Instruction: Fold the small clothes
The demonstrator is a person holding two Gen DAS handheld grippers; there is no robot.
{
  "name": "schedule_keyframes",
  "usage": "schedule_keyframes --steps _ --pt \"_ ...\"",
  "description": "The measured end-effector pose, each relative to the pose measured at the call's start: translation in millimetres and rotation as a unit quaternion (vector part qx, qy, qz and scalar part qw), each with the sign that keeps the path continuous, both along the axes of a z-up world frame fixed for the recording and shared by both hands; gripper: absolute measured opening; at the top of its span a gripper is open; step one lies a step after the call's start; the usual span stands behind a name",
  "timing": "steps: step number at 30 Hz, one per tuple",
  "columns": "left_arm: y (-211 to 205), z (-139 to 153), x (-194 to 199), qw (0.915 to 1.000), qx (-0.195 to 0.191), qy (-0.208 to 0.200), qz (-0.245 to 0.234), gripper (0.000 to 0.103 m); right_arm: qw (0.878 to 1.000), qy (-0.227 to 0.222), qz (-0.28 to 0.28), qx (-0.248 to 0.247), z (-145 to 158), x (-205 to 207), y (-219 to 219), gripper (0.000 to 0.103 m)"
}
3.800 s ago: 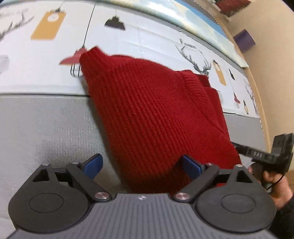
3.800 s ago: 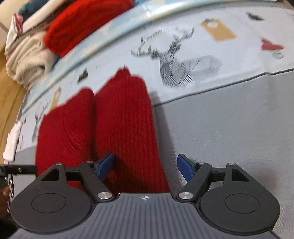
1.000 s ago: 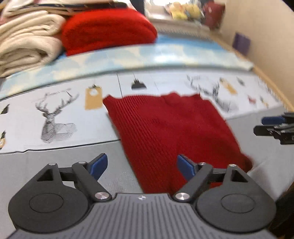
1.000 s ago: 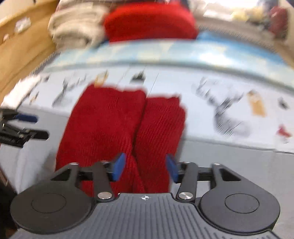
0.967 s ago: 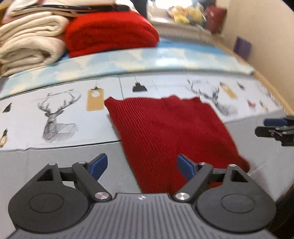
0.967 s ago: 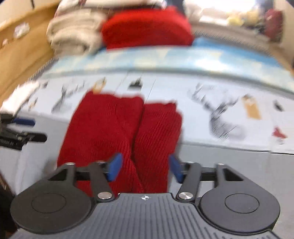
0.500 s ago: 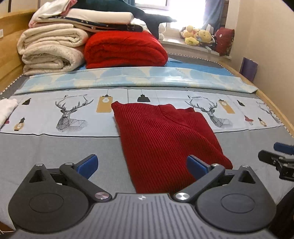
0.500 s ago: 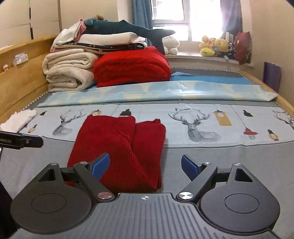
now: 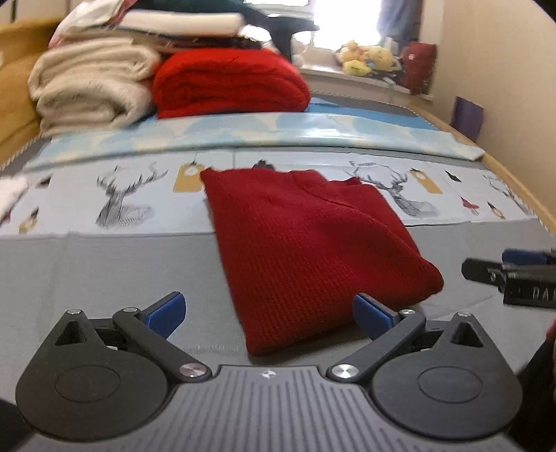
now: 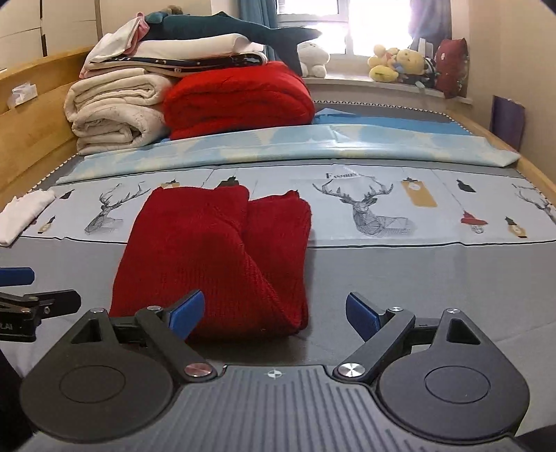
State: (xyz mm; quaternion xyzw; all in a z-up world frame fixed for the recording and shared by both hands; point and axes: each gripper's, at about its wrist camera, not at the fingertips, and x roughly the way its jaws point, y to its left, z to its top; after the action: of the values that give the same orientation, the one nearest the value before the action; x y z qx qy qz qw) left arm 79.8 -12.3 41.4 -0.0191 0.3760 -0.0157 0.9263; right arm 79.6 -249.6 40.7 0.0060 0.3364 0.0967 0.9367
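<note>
A red knitted garment (image 9: 305, 243) lies folded into a long rectangle on the bed, across the grey sheet and the deer-print cloth; it also shows in the right wrist view (image 10: 222, 250). My left gripper (image 9: 269, 311) is open and empty, just short of the garment's near edge. My right gripper (image 10: 274, 311) is open and empty, held just before the garment's near right corner. The right gripper's tip shows at the right edge of the left wrist view (image 9: 504, 274), and the left gripper's tip at the left edge of the right wrist view (image 10: 21, 299).
At the head of the bed stand folded cream blankets (image 10: 114, 111), a folded red blanket (image 10: 239, 97) and a shark plush (image 10: 226, 31). A light blue sheet (image 10: 312, 146) lies behind the garment. A white cloth (image 10: 21, 215) lies at far left. Wooden bed rails run along both sides.
Both grippers have drawn back from the garment and levelled out, so the whole bed shows. The right jaws, narrower a second ago, have opened wide. The garment lies as before.
</note>
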Motion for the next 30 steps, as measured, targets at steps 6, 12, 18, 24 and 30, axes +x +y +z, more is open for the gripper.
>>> schedule_keyframes --steps 6,12,18,24,30 --pt "9 9 1 0.9993 -0.019 -0.021 0.024 0.102 1.000 0.009 0.004 -0.012 -6 5 3 0.089" --pt "8 0 8 0.9996 -0.002 -0.001 0.029 0.102 1.000 -0.001 0.005 -0.005 2 5 6 0.089" --pt "9 -4 11 0.9995 -0.012 0.010 0.029 0.102 1.000 0.009 0.006 -0.010 -6 9 8 0.089" --pt "4 -11 17 0.9995 -0.001 0.025 0.021 0.102 1.000 0.008 0.017 -0.010 -8 11 12 0.089" --pt "6 -14 20 0.9991 -0.004 0.038 0.021 0.102 1.000 0.002 0.023 -0.010 -7 10 15 0.089"
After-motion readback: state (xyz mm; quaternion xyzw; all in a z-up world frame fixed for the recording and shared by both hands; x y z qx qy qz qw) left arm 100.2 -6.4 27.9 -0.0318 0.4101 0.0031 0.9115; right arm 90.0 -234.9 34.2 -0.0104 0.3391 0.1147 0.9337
